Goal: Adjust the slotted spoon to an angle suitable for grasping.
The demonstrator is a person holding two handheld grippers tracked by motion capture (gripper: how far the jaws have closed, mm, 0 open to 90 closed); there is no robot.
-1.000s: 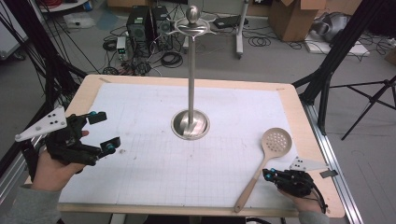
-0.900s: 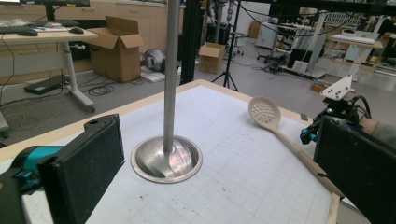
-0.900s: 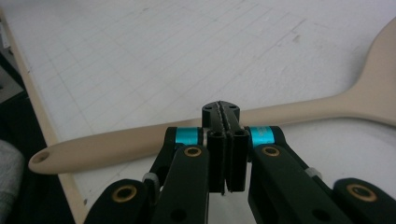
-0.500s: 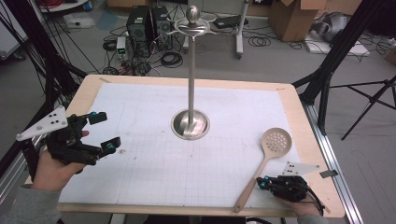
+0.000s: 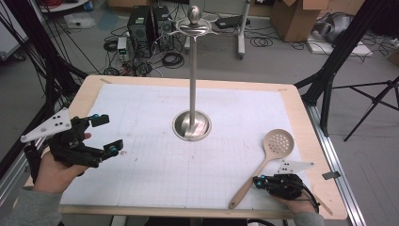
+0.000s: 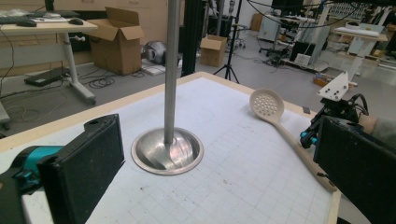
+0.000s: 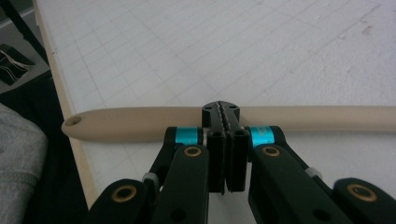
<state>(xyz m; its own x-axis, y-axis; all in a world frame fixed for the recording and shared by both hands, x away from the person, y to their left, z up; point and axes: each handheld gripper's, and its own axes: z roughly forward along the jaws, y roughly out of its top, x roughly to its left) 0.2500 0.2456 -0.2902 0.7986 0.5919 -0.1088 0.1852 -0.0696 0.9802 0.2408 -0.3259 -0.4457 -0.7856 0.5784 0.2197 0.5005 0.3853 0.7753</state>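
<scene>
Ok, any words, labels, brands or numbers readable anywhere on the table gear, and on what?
None readable.
Spoon: plain, no print.
Metal stand: bare metal, no label.
White mat: just a printed grid, no numbers.
Left gripper and right gripper: no lettering visible.
Cardboard boxes on the floor: no print to be made out.

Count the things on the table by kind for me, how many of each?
Metal stand: 1
Slotted spoon: 1
Hand-held gripper: 2, the left hand-held gripper and the right hand-held gripper
Total: 4
</scene>
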